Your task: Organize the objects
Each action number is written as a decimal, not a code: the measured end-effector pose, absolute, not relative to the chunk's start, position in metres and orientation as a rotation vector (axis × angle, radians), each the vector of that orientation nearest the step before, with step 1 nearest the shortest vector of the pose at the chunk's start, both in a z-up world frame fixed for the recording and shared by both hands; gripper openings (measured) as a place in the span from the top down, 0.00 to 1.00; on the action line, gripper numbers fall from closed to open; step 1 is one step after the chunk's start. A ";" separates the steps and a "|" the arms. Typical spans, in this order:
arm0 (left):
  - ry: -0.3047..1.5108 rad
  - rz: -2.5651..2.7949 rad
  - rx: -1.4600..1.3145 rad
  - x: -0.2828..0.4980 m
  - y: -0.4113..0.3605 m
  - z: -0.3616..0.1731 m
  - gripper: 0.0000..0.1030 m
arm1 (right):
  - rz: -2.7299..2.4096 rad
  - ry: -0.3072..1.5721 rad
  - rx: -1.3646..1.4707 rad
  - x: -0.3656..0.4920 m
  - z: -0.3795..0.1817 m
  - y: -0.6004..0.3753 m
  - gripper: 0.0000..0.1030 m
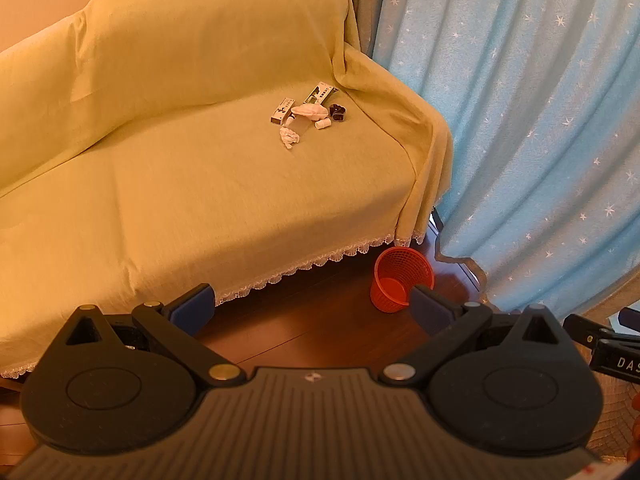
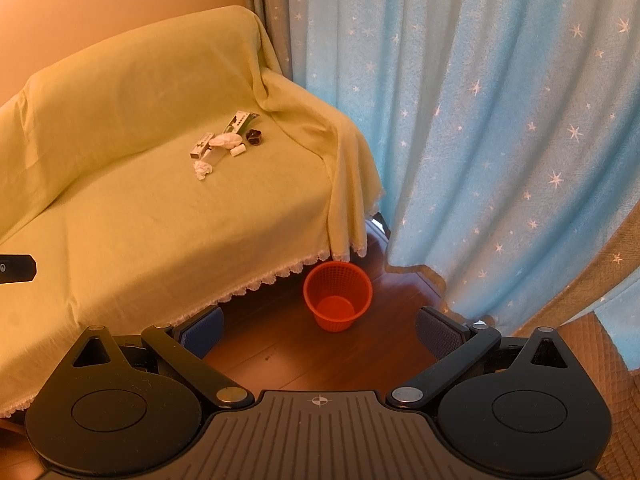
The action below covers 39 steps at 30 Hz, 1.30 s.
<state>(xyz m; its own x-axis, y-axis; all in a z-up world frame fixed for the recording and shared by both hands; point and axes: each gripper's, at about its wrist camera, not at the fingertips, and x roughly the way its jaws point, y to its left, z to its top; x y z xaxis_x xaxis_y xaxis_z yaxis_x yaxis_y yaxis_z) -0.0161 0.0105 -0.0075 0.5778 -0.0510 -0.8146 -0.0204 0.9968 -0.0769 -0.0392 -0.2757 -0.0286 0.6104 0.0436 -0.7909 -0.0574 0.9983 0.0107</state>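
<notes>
Nothing sorted yet, by the look of it. The clutter sits in one small pile on the sofa [image 1: 200, 184] seat, toward the far end near the armrest, w/ the red basket [image 2: 338, 296] standing on the wood floor [image 2: 360, 360] just off the sofa's front corner, beside the blue star curtain [image 2: 500, 120]. Basket looks empty in the right wrist view: bare orange bottom, no items inside. So the whole job is left, i.e. every piece needs picking up and moving, prob. into the basket.

Left gripper [image 1: 312, 308] has jaws spread wide, nothing between the blue pads. Right gripper [image 2: 318, 330] is the same: jaws wide apart, holding nothing. Both hang well apart from the pile, over the floor in front of the sofa.

The pile, as far as it reads: a crumpled white tissue [image 1: 289, 136] nearest the front, a flat box [image 1: 282, 111] behind it, a longer printed packet [image 1: 320, 94] further back, a pale rounded thing [image 1: 308, 110] in the middle, a small white cylinder [image 1: 322, 123] and a dark clump [image 1: 337, 112] at the right end. Items touch or overlap; can't tell which lies on which.

Hard to make out: the pale rounded thing may be cloth or a shell-like lid, too small to say. The dark clump is unreadable. Print on box and packet is illegible. Sofa's near end runs out of frame, so anything there is unseen. Left view cuts the basket partly behind a gripper finger.
</notes>
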 end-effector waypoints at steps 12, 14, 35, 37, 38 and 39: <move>0.955 -0.011 -0.089 -0.015 0.009 -0.007 0.01 | 0.056 0.912 -0.017 -0.039 -0.029 -0.271 0.03; 0.958 -0.014 -0.091 -0.014 0.009 -0.006 0.01 | 0.056 0.912 -0.017 -0.038 -0.028 -0.270 0.03; 0.967 -0.014 -0.095 -0.016 0.010 -0.008 0.01 | 0.060 0.914 -0.020 -0.034 -0.027 -0.267 0.03; 0.971 -0.019 -0.102 -0.016 0.010 -0.009 0.01 | 0.062 0.916 -0.017 -0.033 -0.028 -0.269 0.03; 0.974 -0.022 -0.109 -0.015 0.011 -0.009 0.01 | 0.063 0.917 -0.016 -0.033 -0.028 -0.270 0.03; 0.977 -0.025 -0.116 -0.014 0.013 -0.011 0.01 | 0.063 0.920 -0.014 -0.032 -0.028 -0.270 0.03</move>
<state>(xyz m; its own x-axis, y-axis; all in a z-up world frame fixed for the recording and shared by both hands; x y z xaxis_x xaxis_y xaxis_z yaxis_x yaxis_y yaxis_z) -0.0142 0.0129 -0.0108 0.5594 -0.0733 -0.8256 -0.0313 0.9935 -0.1095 -0.0320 -0.2703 -0.0280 0.6045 0.0481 -0.7952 -0.0604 0.9981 0.0145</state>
